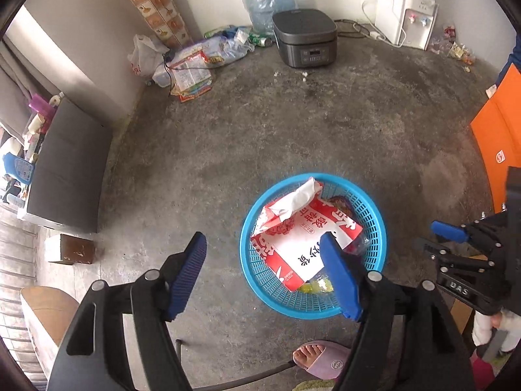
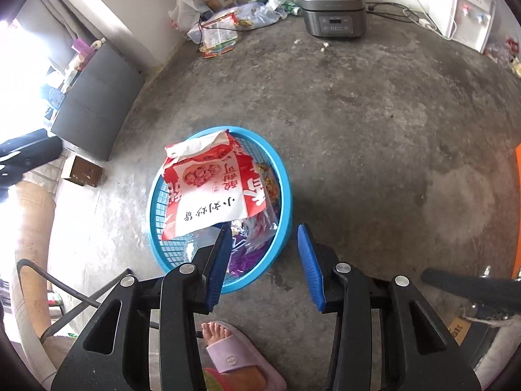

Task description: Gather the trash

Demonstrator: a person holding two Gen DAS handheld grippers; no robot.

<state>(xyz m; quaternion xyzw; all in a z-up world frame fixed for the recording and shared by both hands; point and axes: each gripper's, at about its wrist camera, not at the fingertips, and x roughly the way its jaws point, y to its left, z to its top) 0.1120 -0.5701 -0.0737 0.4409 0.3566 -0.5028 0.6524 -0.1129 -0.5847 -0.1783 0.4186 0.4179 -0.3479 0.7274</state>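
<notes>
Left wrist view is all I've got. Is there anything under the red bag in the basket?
Observer: Yes. A purple wrapper lies under the bag, at the near side of the basket.
Operator: Is the right gripper holding anything? I only see it side-on.
Observer: No. The right gripper is open and empty, hanging at the basket's near rim.
Operator: Any other trash in there?
Observer: A yellow-speckled wrapper sits beside the bag, against the basket's right wall.
</notes>
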